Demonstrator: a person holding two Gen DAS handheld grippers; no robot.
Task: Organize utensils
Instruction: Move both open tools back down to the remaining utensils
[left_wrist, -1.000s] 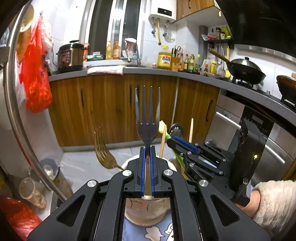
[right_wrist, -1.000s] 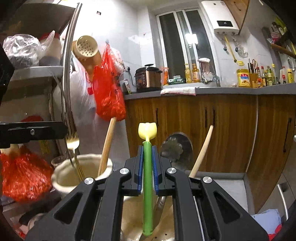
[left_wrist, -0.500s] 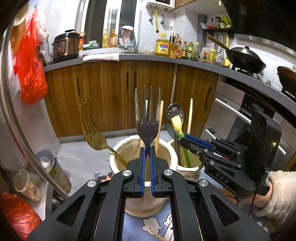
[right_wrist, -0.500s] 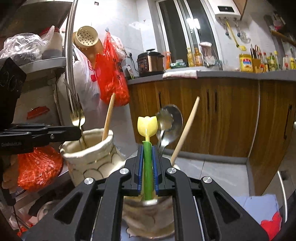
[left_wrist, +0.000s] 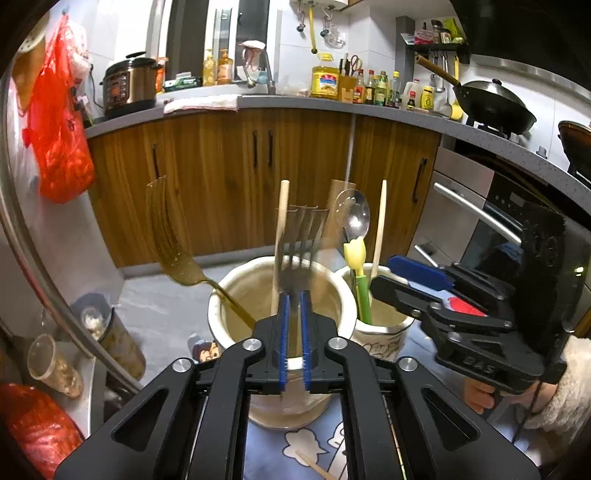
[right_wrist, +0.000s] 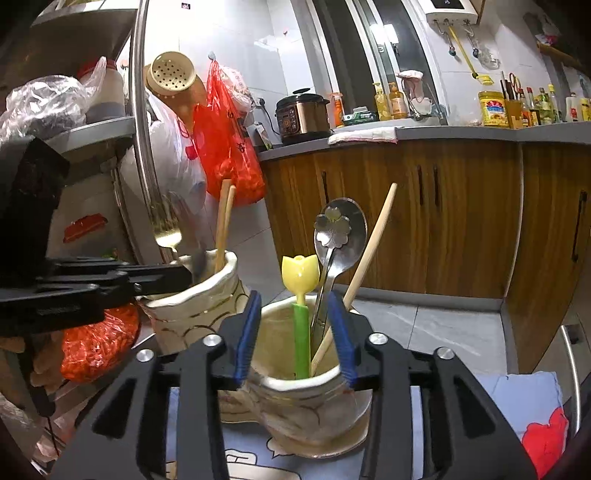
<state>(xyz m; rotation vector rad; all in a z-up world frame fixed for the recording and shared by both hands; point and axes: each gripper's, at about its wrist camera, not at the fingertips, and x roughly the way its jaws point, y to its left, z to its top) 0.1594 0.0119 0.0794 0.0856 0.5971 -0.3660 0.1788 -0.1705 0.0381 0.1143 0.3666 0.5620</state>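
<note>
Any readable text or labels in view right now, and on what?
"DAS": raised letters on the body of the right gripper, seen in the left wrist view.
Yellow jar label, bottles, rice cooker panel: too small or blurred to read.

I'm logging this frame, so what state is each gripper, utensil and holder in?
Left gripper: slightly open, silver fork blurred between its pads.
Right gripper: open, empty.
Tulip utensil: standing in right holder, released.
Gold fork: leaning in left holder.
</note>
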